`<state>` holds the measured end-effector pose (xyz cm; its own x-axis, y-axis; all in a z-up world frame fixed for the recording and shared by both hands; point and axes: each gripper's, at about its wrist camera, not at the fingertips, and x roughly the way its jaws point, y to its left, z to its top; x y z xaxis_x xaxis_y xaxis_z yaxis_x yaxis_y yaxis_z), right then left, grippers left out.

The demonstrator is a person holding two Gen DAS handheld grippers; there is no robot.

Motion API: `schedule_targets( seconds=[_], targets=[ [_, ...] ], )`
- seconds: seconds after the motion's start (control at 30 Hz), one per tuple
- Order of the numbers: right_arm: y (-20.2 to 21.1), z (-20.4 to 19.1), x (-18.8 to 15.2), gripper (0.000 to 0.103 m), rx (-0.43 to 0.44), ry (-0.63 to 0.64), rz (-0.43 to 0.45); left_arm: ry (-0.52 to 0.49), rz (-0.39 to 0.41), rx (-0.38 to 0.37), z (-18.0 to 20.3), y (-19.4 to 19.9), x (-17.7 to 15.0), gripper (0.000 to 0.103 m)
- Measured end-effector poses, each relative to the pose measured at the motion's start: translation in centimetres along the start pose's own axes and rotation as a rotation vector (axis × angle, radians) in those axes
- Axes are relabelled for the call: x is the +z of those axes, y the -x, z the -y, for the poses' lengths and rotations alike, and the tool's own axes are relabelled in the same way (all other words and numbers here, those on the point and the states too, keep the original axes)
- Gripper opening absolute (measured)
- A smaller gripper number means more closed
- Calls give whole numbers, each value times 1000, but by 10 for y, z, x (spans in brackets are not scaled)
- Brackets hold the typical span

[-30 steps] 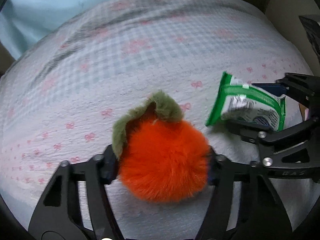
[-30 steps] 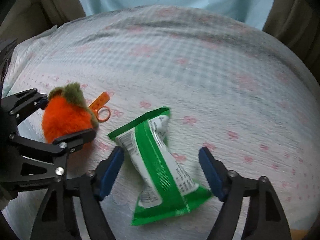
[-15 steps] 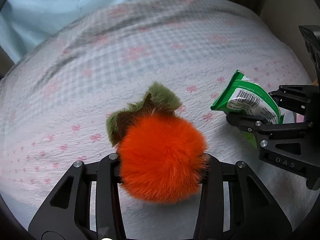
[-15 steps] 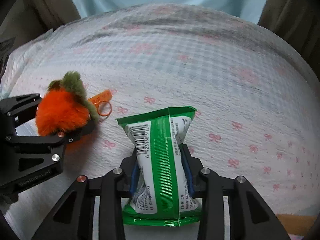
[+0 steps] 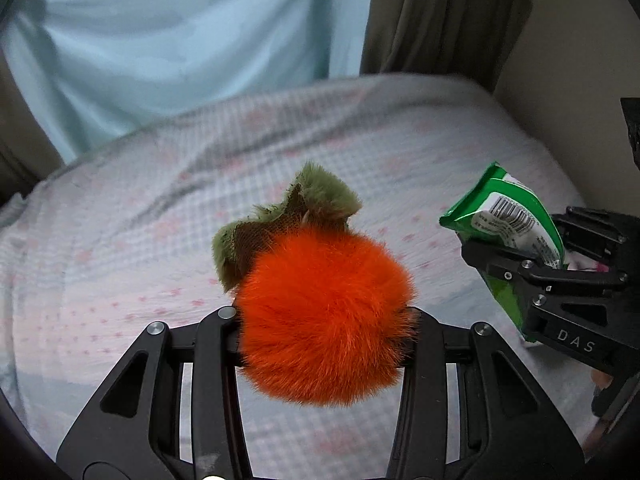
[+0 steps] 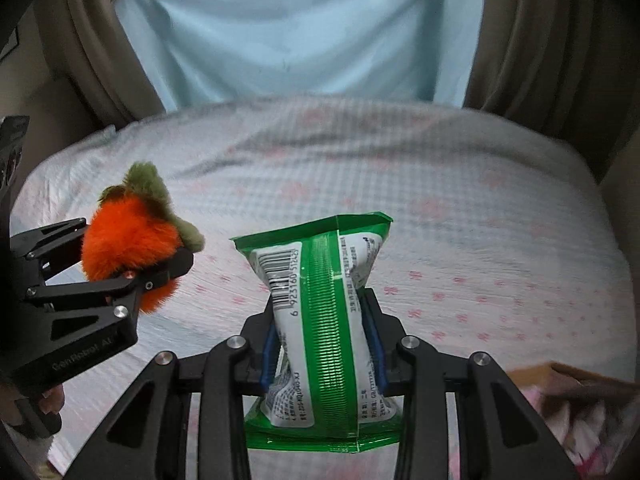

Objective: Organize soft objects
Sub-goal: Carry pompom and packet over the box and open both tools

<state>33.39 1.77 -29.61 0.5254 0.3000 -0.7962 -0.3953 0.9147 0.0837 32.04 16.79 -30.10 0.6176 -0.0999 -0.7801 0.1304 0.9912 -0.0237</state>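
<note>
Plush (image 5: pixel 324 320) sits clamped in the left gripper (image 5: pixel 326 330). The right gripper (image 6: pixel 324 344) squeezes the packet (image 6: pixel 320 320) above the bedspread (image 6: pixel 460 208).

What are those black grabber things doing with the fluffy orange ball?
A person is tidying soft things over the bed. The left gripper is squeezing the fluffy orange toy, and the right gripper is squeezing a green packet. Both are held up above the bedspread.
</note>
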Motion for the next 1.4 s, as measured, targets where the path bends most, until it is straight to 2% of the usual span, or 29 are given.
schedule_targets(
  seconds=[0.17,0.37,0.53,0.73,0.93,1.03,1.13,1.4],
  targets=[
    [68,-1,-5,33,-22,-94,39,-13,48,-15,18,64,8,37],
    [146,7,-19,33,-77,-176,82,-60,110,-76,63,130,16,37],
    [201,34,-37,33,-143,-239,110,-100,132,-140,110,159,23,37],
    [251,90,-65,33,-205,-337,119,-147,136,-214,174,173,31,37],
    [271,149,-84,33,-234,-372,85,-142,107,-237,234,161,38,37],
    [271,186,-95,33,-263,-387,52,-143,76,-241,267,144,41,37],
    [267,225,-110,33,-254,-426,21,-145,40,-237,299,118,46,37],
    [215,306,-131,33,-208,-418,-98,-127,-68,-224,368,29,54,37]
  ],
)
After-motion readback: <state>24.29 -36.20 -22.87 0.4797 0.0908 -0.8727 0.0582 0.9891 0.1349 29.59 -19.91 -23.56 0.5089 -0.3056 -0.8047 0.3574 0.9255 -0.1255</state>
